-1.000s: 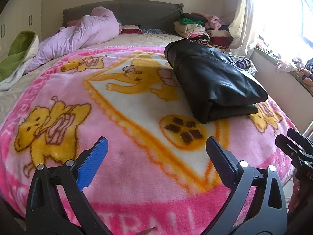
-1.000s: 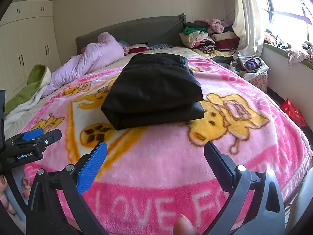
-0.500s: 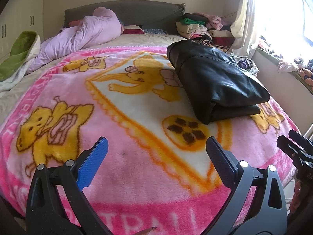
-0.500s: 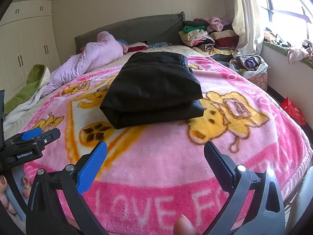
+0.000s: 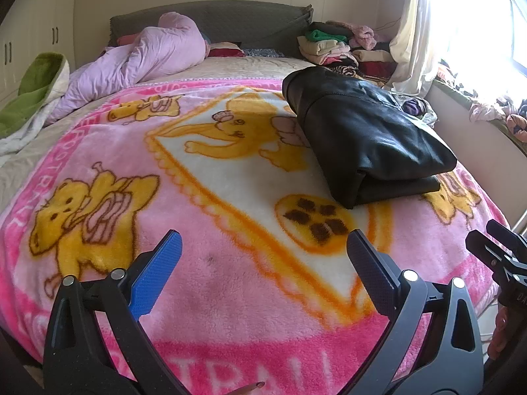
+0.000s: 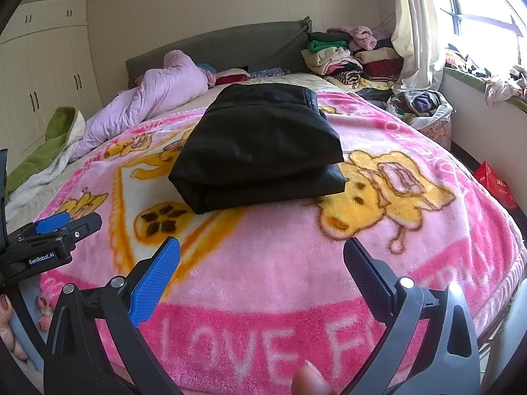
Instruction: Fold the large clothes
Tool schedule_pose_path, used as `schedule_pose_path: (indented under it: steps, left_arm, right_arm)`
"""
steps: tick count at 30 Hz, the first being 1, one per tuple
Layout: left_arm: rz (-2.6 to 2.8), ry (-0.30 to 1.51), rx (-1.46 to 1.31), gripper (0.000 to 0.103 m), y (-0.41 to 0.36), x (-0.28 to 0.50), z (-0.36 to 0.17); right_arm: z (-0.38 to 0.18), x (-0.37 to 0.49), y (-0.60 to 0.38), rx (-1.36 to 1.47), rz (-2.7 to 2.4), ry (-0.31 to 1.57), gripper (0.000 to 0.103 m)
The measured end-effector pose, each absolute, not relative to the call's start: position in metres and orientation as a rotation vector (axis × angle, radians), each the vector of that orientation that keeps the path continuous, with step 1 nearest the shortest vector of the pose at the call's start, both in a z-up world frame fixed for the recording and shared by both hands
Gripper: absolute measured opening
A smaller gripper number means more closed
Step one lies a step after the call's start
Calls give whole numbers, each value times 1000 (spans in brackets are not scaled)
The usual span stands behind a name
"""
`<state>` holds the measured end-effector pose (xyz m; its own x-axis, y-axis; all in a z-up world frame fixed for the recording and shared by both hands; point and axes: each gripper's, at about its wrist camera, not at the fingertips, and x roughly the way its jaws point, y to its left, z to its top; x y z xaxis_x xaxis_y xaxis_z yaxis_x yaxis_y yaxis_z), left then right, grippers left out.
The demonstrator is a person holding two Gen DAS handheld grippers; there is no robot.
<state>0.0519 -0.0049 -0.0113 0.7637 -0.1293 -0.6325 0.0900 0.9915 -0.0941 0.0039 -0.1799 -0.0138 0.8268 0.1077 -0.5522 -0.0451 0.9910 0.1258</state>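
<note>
Changes logged, both wrist views:

- Folded black garment [image 5: 369, 141]: in the left wrist view it now sits slightly further right and lower in frame than a second ago; in the right wrist view it sits slightly higher and a little left. Its fold and its place on the pink blanket [image 5: 230, 296] read the same, so the shift belongs to the cameras.
- Left claw [image 5: 263, 263]: drifted a little, view panned slightly left and up.
- Right claw [image 6: 262, 265]: eased back and down very slightly; the left claw at its frame edge sits marginally lower.
</note>
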Motion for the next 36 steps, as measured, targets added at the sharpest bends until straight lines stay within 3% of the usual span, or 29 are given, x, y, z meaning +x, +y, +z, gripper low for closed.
schedule_pose_path:
  steps: [26, 30, 36]
  left_arm:
    - [-77, 741, -64, 94, -3, 59, -20]
    - [-19, 764, -115, 94, 26, 73, -15]
    - [204, 733, -210, 94, 174, 108, 10]
  right_arm:
    - [-12, -3, -206, 166, -19, 588, 99]
    - [-10, -17, -272, 284, -170, 596, 99]
    - [-31, -84, -455, 406, -781, 614, 99]
